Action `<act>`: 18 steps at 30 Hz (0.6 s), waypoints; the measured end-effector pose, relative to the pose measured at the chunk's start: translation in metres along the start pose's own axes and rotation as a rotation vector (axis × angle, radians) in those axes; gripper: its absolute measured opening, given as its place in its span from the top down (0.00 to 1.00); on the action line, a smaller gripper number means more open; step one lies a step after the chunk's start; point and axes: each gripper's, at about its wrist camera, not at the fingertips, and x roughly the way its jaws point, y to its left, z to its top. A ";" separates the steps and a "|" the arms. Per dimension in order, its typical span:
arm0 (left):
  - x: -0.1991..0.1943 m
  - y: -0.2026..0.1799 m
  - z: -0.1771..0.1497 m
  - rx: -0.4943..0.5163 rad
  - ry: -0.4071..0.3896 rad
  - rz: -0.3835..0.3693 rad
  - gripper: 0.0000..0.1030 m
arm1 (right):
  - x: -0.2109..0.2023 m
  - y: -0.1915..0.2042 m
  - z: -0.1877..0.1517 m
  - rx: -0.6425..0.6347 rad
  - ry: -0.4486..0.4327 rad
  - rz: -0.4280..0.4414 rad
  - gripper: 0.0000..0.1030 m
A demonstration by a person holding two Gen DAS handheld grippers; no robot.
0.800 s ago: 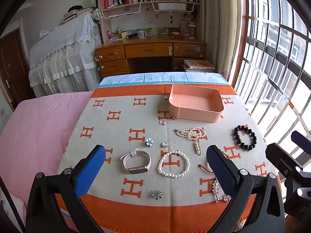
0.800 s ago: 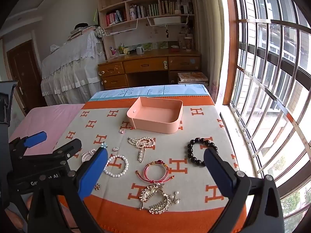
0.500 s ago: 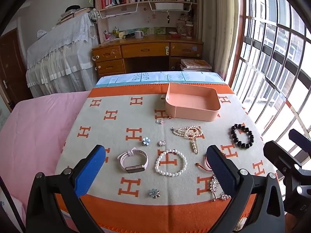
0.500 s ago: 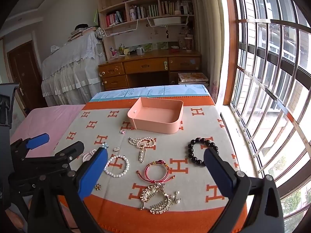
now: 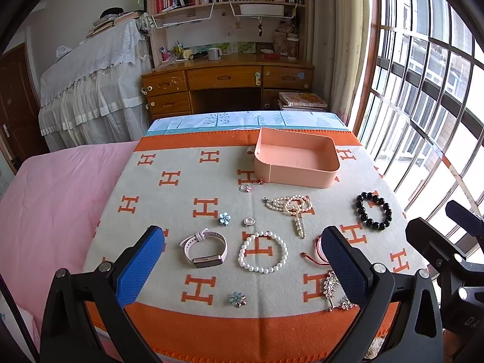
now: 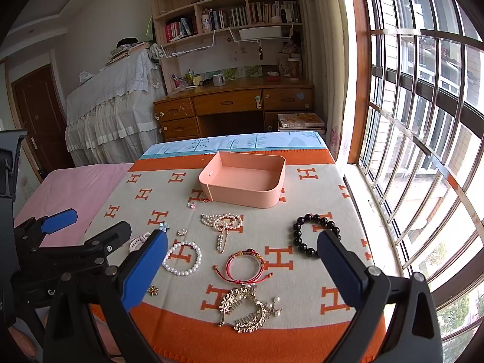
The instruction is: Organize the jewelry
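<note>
One orange-and-cream blanket (image 5: pixel 181 187) with an H pattern covers the table, and all the jewelry lies on it. At its far side sits one pink tray (image 5: pixel 295 161), nothing visible inside. In front of the tray are three bead bracelets: a black one (image 5: pixel 374 210) on the right, a round white pearl one (image 5: pixel 262 252) near the middle, and a bunched pearl strand (image 5: pixel 287 204) touching one pearl hair clip (image 5: pixel 299 225). One pink wristwatch (image 5: pixel 205 249) lies left of the white pearls, one red cord bracelet (image 6: pixel 246 264) to their right, and one gold hair comb (image 6: pixel 248 307) at the near edge. Two blue flower charms (image 5: pixel 224 219) and two small rings (image 5: pixel 249 221) are scattered between. The left gripper (image 5: pixel 242 267) and the right gripper (image 6: pixel 242 266) both hover spread wide, grasping nothing.
</note>
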 end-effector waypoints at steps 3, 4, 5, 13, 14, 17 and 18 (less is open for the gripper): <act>0.000 -0.001 -0.001 0.001 0.002 -0.003 0.01 | 0.000 0.000 0.000 -0.001 -0.001 0.001 0.03; 0.000 -0.001 -0.001 0.001 0.002 -0.001 0.01 | 0.000 0.000 0.000 0.001 -0.001 0.001 0.03; 0.000 -0.002 -0.001 0.001 0.003 -0.001 0.01 | 0.000 0.000 0.000 0.000 0.000 0.001 0.03; 0.001 -0.002 -0.003 0.000 0.001 -0.004 0.01 | 0.000 0.002 0.000 0.001 0.000 0.002 0.03; 0.001 -0.003 -0.003 -0.002 0.002 -0.006 0.01 | 0.000 0.002 0.000 0.001 0.000 0.002 0.03; 0.000 -0.003 -0.004 -0.009 0.005 -0.011 0.01 | 0.000 0.002 0.000 0.001 0.000 0.001 0.03; 0.000 -0.004 -0.005 -0.011 0.006 -0.011 0.01 | 0.000 0.002 -0.001 0.001 0.000 0.001 0.03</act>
